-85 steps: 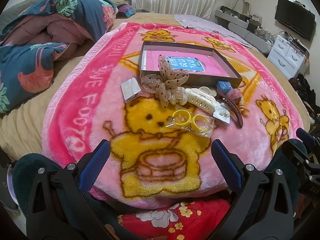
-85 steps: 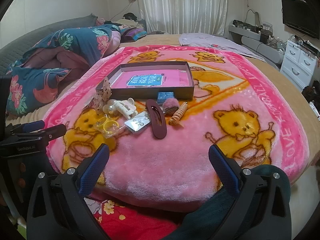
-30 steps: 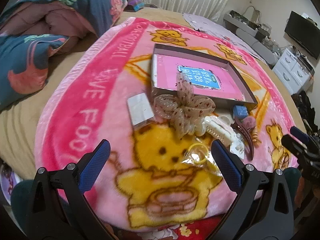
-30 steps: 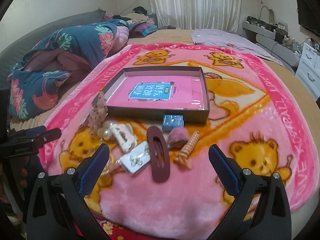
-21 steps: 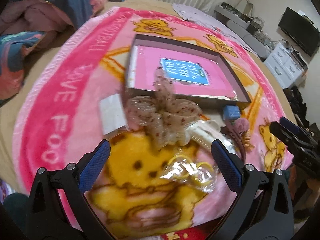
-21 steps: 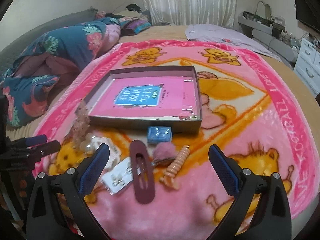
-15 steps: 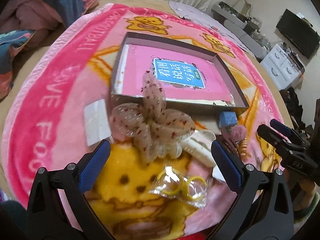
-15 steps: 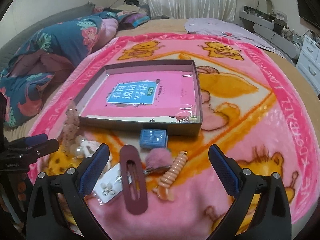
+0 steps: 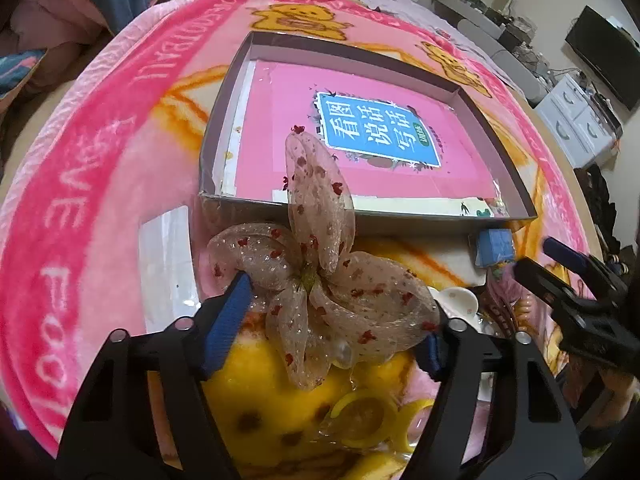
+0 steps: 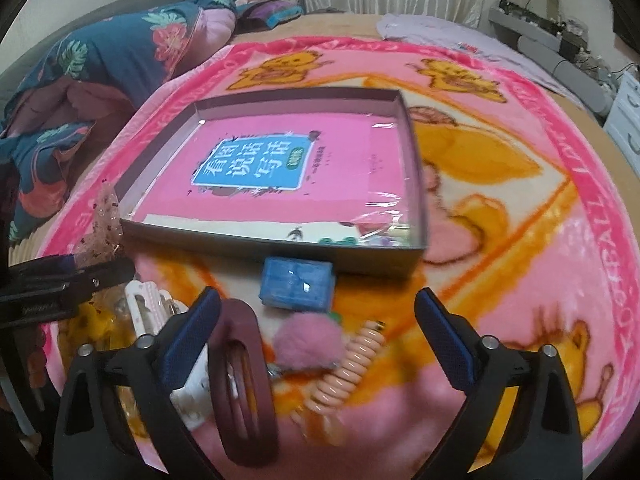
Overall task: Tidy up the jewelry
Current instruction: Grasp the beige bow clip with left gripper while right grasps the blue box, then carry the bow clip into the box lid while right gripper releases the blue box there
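Observation:
A shallow grey box (image 9: 224, 128) with a pink book inside lies on the pink bear blanket; it also shows in the right wrist view (image 10: 416, 184). My left gripper (image 9: 338, 316) is open with its fingers on either side of a sheer dotted bow hair clip (image 9: 320, 264), which lies just in front of the box. My right gripper (image 10: 316, 338) is open above a pink pompom (image 10: 310, 342), a peach spiral hair tie (image 10: 352, 368) and a maroon oval hair clip (image 10: 244, 384). A blue box (image 10: 296, 284) sits just past them.
A bag of yellow rings (image 9: 368, 420) lies under the left gripper. A clear packet (image 9: 168, 264) lies left of the bow. A white claw clip (image 10: 148, 304) is at the right gripper's left. A floral quilt (image 10: 100, 60) is piled at far left. Drawers (image 9: 580, 120) stand right.
Both grippers have moved forward and down toward the items. The left gripper's fingers now flank the bow. The right gripper now hovers over the pompom and spiral tie.

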`<state>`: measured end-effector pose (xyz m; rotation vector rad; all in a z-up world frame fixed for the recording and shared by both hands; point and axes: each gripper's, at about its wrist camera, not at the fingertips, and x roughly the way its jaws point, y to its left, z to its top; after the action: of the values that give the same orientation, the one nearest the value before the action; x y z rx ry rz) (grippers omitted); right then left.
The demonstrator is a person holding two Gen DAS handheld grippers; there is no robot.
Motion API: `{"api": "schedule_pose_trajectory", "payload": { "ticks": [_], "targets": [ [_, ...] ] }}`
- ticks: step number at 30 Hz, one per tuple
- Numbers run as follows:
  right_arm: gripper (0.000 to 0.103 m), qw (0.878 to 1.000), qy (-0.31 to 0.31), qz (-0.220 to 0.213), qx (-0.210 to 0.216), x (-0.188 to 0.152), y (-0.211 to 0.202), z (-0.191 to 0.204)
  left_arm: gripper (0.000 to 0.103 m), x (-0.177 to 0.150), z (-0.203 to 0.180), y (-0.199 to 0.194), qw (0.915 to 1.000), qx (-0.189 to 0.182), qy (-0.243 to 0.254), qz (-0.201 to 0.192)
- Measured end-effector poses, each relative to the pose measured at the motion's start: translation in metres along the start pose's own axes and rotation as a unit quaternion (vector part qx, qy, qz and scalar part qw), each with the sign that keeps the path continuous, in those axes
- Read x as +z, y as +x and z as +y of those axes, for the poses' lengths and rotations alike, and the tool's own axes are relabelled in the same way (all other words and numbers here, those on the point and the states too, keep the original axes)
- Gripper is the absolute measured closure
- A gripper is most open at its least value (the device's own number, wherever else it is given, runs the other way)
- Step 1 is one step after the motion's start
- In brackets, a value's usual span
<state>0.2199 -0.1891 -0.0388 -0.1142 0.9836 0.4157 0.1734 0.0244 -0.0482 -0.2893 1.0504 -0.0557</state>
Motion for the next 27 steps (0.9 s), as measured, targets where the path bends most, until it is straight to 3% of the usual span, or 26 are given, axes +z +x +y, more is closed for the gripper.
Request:
{"api": "schedule_pose_trajectory", "payload": {
  "ticks": [4,6,11,18,27],
  "targets": [
    [0.029,0.999,0.019,0.024,0.009,0.005,0.021,-0.001,0.061,0.0,0.001,-0.005,0.9999,0.0,0.007,-0.01],
    [0.036,0.999,0.029,0.032,0.015,0.006,0.028,-0.003,0.074,-0.001,0.001,-0.009,0.9997,0.007,0.012,-0.018],
    [0.058,0.999,0.022,0.034,0.019,0.003,0.033,-0.003,0.082,-0.002,0.006,-0.014,0.9997,0.003,0.008,-0.021],
    [0.058,0.999,0.02,-0.006,0.029,-0.004,0.008,-0.008,0.093,-0.006,0.003,-0.033,0.9992,0.001,0.009,-0.04],
    [0.058,0.996,0.048,-0.07,0.025,-0.017,-0.046,-0.029,0.093,-0.001,-0.019,-0.061,0.9971,-0.014,0.029,-0.069]
  ]
}}
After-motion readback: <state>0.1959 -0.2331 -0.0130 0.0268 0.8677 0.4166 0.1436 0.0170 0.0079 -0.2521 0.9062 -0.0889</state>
